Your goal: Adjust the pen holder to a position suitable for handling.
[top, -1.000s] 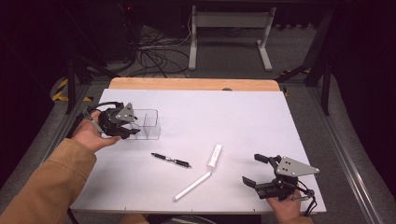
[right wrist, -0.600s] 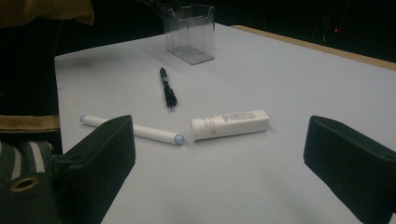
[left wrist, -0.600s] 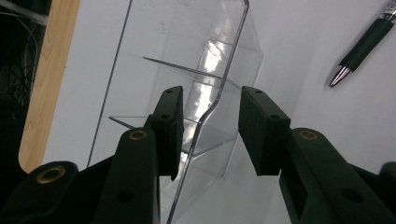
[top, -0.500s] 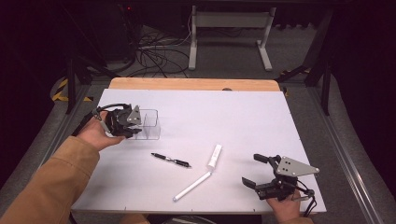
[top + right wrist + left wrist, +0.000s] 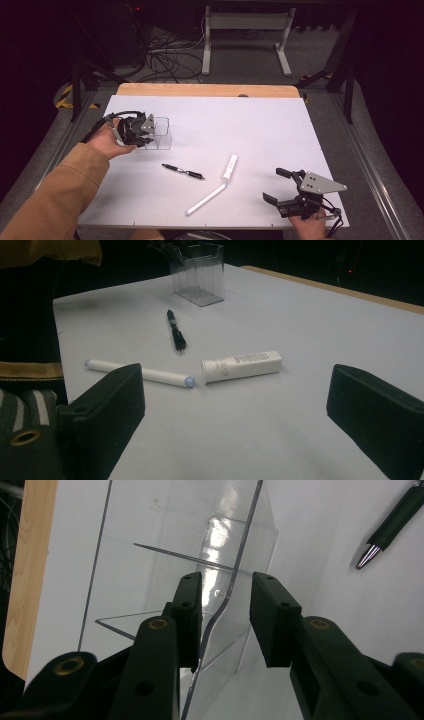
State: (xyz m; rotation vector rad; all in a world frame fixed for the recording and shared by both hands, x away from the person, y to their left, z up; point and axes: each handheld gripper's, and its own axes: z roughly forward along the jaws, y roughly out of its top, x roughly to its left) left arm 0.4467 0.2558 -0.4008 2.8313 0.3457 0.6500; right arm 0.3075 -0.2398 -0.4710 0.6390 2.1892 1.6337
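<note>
— Clear plastic holder (image 5: 159,132) at ten o'clock on the table (image 5: 260,125), upright, divided inside. Left gripper (image 5: 226,617) straddling one wall — one jaw touching the inner face, the other just off the outer, so not yet clamped.

— Hard to call it a grip, then?

— Near-closed, nothing truly pinched. Looks like the grasping step: securing the holder before anything goes in.

— And the right gripper (image 5: 281,189)?

— Down at five o'clock, jaws spread wide, empty, resting low near the table edge. Facing a white tube (image 5: 242,366) and a thin white stick (image 5: 140,373), the two lying end to end, nearly touching, around six o'clock from the table's middle.

— Pen (image 5: 183,172)?

— Black, lying flat between holder and tube, well apart from both grippers, pointing roughly from ten to four.

— Next move?

— Probably closing the last gap on the wall, squarely, so the thin plastic doesn't skid or tip. Then steadying it while the right goes for a piece — pen or stick, can't tell which. Slick wall, light holder: likely to slide if squeezed off-centre.
</note>
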